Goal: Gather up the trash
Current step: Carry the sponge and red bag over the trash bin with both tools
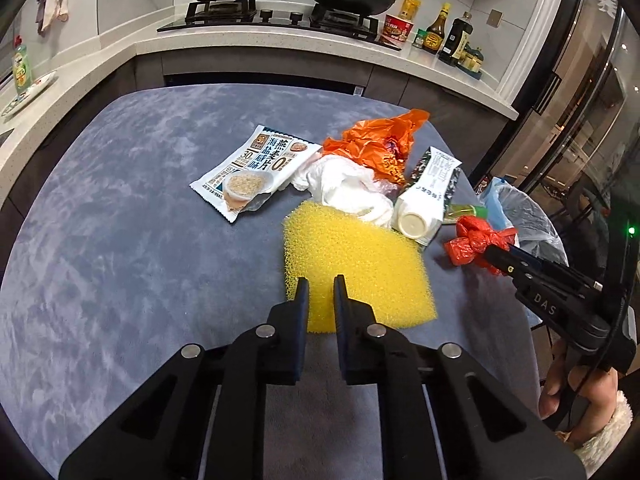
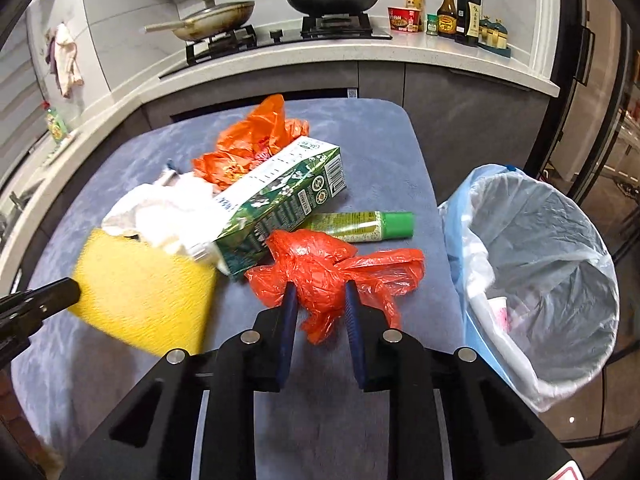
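Where blue-grey cloth covers the worktop point(image 1: 120, 240), filling the middle of both views: a scatter of trash, with a kitchen counter, hob and two pans curving across the top behind it.

At the right edge of the right wrist view, just beside the worktop: a round trash bin point(image 2: 560, 280) lined with pale translucent plastic, mouth open, a few pale scraps inside.

Centre of the left wrist view: a coarse yellow sponge point(image 1: 360, 264), its near edge clenched between the pads of the left claw point(image 1: 321, 292). Blurred at the lower left of the right wrist view.

Just above and right of the sponge: a green and white drink carton point(image 2: 280, 196) lying on its side, capped end toward the sponge.

Left of the carton, touching the sponge's far edge: a crumpled white cloth or tissue point(image 1: 344, 188). Behind it, a crumpled orange plastic bag point(image 1: 372, 144).

Further left, flat on the cloth: a white oat packet point(image 1: 248, 172) with printed text, torn open at its near corner.

Lower centre of the right wrist view: a knotted red plastic bag point(image 2: 320, 264), pinched between the blue pads of the right claw point(image 2: 318, 300), close to the worktop's right edge and the bin.

Just behind the red bag: a small green-capped can point(image 2: 360, 226) lying on its side against the carton.

Lower right of the left wrist view: a hand point(image 1: 576, 384) with a fleecy cuff on the right claw's handle.
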A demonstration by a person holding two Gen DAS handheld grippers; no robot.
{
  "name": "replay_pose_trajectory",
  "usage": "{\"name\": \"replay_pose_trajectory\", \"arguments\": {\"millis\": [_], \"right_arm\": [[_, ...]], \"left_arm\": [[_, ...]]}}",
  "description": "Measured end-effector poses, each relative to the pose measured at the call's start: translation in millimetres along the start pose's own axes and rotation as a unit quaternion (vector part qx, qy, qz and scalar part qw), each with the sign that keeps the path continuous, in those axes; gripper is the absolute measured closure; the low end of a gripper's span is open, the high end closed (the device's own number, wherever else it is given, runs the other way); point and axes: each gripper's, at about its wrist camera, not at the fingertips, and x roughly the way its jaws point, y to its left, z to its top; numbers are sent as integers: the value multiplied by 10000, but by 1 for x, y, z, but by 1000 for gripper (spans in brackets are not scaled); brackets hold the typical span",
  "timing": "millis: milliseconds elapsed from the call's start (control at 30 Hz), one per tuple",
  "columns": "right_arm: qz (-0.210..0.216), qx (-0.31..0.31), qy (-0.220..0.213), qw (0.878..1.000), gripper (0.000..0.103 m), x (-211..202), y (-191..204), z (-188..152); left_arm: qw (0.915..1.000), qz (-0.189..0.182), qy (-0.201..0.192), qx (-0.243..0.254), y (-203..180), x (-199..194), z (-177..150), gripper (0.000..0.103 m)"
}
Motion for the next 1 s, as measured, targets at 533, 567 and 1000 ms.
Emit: {"name": "replay_pose_trajectory", "arguments": {"millis": [533,567,1000], "right_arm": [[-33,474,-246,9986,81,-71,-36,-31],[-40,523,-272,9983,81,-75,-40,-32],[-146,789,-449,9958,81,-97,-70,-44]], "left_arm": [[9979,-386,-158,493,-52,-61,-15,94],[9974,-444,-188,527,-58,-65,-14,94],[9948,-611,-208,794,-88,-79,-20,94]]}}
